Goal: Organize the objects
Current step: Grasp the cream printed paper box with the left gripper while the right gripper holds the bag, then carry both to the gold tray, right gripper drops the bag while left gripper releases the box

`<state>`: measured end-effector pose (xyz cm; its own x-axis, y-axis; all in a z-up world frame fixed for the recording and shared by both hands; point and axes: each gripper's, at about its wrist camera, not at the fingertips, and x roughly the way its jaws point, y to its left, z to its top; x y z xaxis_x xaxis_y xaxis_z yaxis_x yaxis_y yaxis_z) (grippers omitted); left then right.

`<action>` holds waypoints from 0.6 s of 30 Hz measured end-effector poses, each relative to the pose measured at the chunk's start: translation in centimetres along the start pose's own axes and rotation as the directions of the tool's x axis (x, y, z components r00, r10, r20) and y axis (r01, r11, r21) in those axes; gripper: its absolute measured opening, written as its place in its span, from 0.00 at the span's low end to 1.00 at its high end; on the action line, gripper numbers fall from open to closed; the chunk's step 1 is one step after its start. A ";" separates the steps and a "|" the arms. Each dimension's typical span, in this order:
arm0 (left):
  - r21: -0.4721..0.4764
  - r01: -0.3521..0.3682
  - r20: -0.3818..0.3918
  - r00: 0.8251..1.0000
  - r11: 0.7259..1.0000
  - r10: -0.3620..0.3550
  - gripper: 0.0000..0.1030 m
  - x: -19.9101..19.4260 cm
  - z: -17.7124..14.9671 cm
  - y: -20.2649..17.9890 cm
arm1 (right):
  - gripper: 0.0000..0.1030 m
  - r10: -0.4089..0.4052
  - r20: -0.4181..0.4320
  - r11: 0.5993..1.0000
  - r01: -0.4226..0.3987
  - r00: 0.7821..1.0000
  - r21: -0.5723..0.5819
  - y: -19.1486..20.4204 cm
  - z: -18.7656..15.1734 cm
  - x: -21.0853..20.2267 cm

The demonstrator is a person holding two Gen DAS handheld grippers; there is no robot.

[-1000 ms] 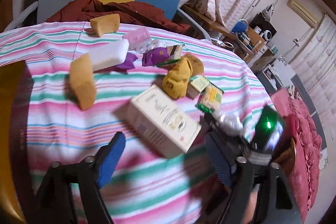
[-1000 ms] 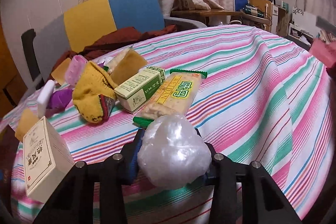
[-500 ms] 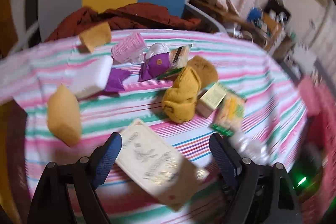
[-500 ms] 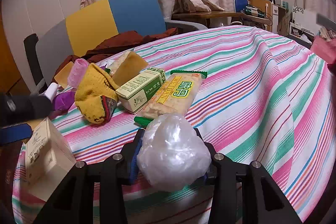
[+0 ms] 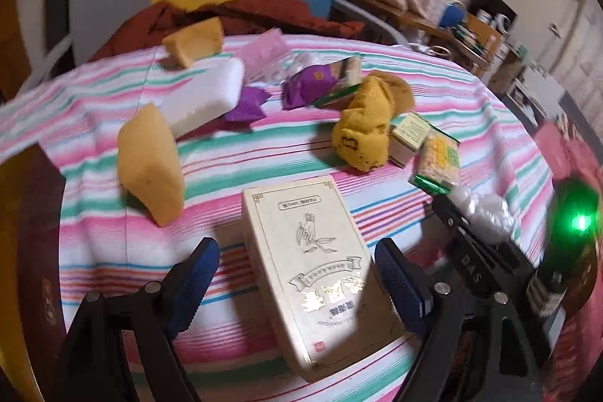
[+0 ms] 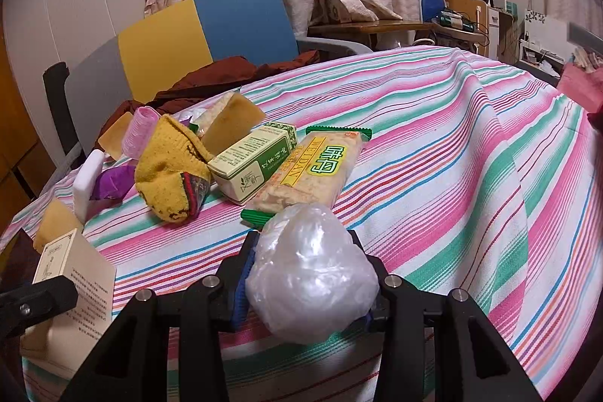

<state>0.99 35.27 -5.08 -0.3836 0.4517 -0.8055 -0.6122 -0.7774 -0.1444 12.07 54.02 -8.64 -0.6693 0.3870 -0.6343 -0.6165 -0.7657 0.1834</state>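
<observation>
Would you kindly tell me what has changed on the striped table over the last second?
The left claw has come down over the cream cardboard box, which now lies between its open blue pads; before, the box lay ahead of them. Nothing was gripped or released. The right claw stayed put, still clamped on the crumpled clear plastic bag. The sponges, yellow sock and snack packets have not moved.

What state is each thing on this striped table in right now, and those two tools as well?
Left tool: open, pads either side of the cream box, not pressing.
Cream box: lying flat on the cloth.
Right tool: shut on the plastic bag.
Plastic bag: crumpled into a ball.
Cracker pack: sealed, lying flat.
Green box: closed, on its side.
Yellow sock: bunched up.
</observation>
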 end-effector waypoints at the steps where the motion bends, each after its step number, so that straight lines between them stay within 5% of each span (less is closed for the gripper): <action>1: 0.011 0.014 0.004 1.000 1.000 -0.014 0.79 0.1 -0.3 -0.1 | 0.43 -0.001 0.000 1.000 0.001 1.000 0.000 0.0 0.0 0.0; 8: -0.145 0.253 0.092 0.966 0.956 -0.242 0.71 0.1 -2.6 3.3 | 0.43 -0.010 0.001 1.000 0.010 1.000 -0.007 0.1 0.0 0.0; 13: -0.083 0.253 0.185 0.954 0.964 -0.235 0.61 -1.2 -3.6 3.7 | 0.39 -0.005 0.013 1.000 0.005 1.000 0.006 0.0 0.0 -0.2; 18: -0.061 0.237 0.191 0.956 0.970 -0.222 0.60 -1.6 -4.3 4.4 | 0.39 -0.002 0.018 1.000 0.002 1.000 0.009 0.0 -0.2 -0.5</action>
<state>1.89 29.28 -6.89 -0.3631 0.6880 -0.6284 -0.6421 -0.6734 -0.3663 12.50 53.75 -8.43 -0.6754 0.3979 -0.6209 -0.6214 -0.7605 0.1887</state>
